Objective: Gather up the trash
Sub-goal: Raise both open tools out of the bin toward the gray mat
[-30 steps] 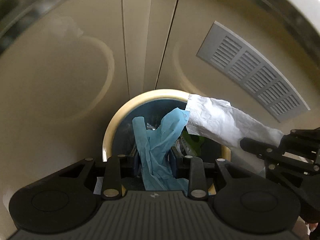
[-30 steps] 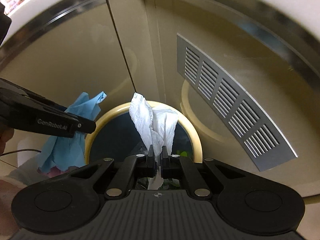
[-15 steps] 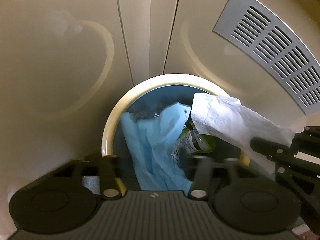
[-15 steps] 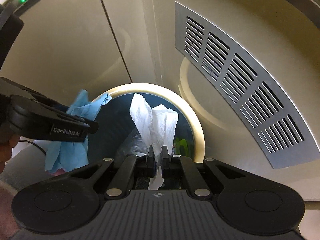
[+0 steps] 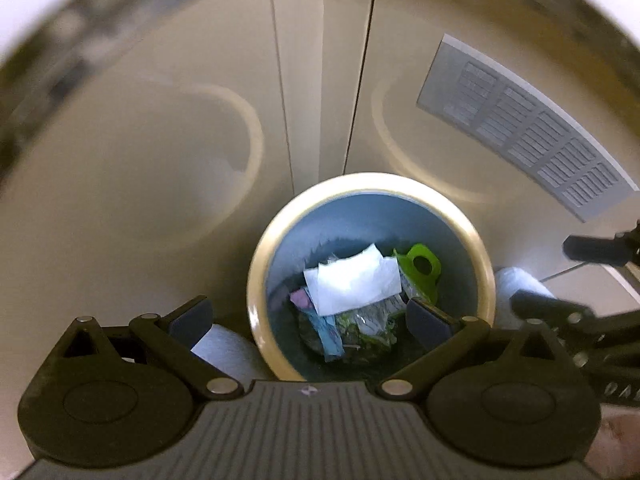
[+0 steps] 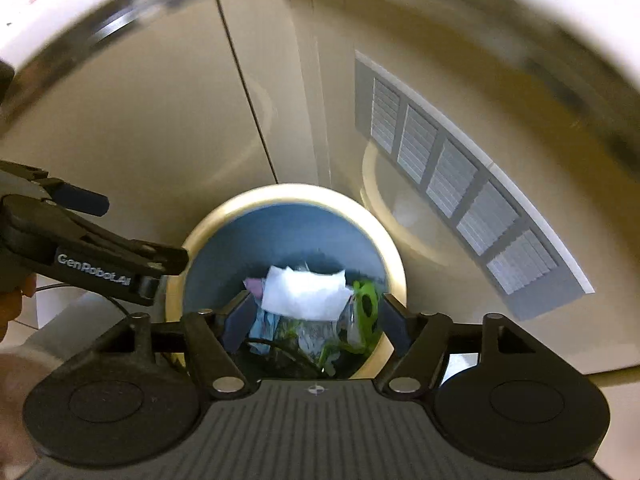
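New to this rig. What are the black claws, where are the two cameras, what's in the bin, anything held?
No robot: a person holds one two-finger gripper in each hand, each with a fisheye camera looking along its fingers. Both views look down into a round bin. The left gripper and right gripper have jaws opening, nothing between them. In the bin: a white tissue on top, a green plastic piece, a blue scrap, wrappers. Nothing is held.
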`<state>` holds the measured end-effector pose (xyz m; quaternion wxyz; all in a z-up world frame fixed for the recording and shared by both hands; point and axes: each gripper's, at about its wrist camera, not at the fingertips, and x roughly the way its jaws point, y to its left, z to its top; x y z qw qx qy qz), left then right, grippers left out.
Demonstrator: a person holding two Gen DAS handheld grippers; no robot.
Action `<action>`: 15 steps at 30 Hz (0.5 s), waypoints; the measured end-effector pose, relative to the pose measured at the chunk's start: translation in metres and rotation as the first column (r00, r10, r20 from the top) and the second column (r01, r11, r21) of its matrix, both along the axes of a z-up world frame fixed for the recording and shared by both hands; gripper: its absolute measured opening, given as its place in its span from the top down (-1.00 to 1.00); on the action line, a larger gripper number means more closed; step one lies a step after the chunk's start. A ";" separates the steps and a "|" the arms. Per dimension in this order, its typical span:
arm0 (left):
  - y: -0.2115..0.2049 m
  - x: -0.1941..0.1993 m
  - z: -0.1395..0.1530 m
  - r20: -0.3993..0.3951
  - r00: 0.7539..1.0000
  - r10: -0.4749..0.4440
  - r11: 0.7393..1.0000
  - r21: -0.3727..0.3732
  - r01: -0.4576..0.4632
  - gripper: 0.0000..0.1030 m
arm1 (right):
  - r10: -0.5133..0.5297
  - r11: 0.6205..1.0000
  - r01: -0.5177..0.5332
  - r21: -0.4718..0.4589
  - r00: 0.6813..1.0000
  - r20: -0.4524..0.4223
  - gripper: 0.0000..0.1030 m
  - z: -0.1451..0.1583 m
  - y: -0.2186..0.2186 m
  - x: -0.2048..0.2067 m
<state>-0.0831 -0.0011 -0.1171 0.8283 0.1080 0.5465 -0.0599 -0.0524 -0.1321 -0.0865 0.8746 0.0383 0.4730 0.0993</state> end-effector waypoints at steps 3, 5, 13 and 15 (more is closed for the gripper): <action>0.007 -0.019 0.020 0.060 0.998 -0.001 1.000 -0.001 0.001 -0.99 | 0.009 1.000 -0.008 -0.009 0.998 0.067 -0.47 0.020 -0.003 -0.021; 0.010 -0.030 0.033 0.098 0.995 -0.004 1.000 0.005 0.003 -0.99 | 0.010 1.000 -0.009 -0.009 0.994 0.112 -0.53 0.033 -0.005 -0.032; 0.015 -0.048 0.078 0.213 0.977 0.022 0.999 -0.046 -0.012 -0.99 | 0.011 1.000 -0.013 0.004 0.958 0.286 -0.75 0.078 -0.005 -0.073; 0.014 -0.056 0.087 0.244 0.970 0.008 0.999 -0.036 0.001 -0.99 | 0.026 1.000 -0.026 -0.004 0.954 0.300 -0.79 0.081 -0.001 -0.082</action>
